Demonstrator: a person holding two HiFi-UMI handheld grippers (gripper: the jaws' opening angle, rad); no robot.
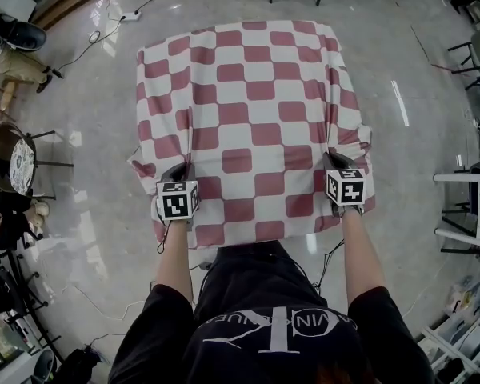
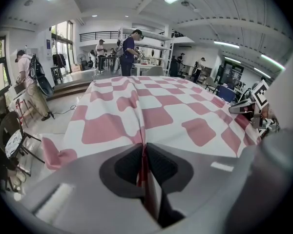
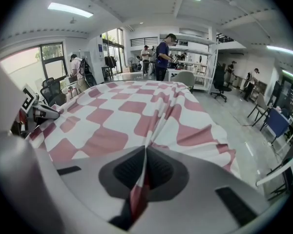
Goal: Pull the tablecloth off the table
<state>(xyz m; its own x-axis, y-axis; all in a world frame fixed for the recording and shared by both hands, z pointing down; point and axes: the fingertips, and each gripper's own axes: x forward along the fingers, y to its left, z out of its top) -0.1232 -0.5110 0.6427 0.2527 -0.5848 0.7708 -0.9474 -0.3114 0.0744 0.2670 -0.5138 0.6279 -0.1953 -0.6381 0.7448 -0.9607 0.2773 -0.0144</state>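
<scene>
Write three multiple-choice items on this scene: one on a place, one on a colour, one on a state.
1. Which part of the tablecloth do the left gripper and the right gripper hold?
A. The far edge.
B. The side nearest the person.
C. The centre.

2. The cloth's checks are:
A. blue and white.
B. red and white.
C. green and yellow.

3. The left gripper is:
A. open above the cloth.
B. shut on nothing.
C. shut on a fold of cloth.

Answers:
1 B: the head view shows both grippers pinching the cloth close to the person's body.
2 B: red and white squares cover it.
3 C: the left gripper view shows cloth pinched between closed jaws.
</scene>
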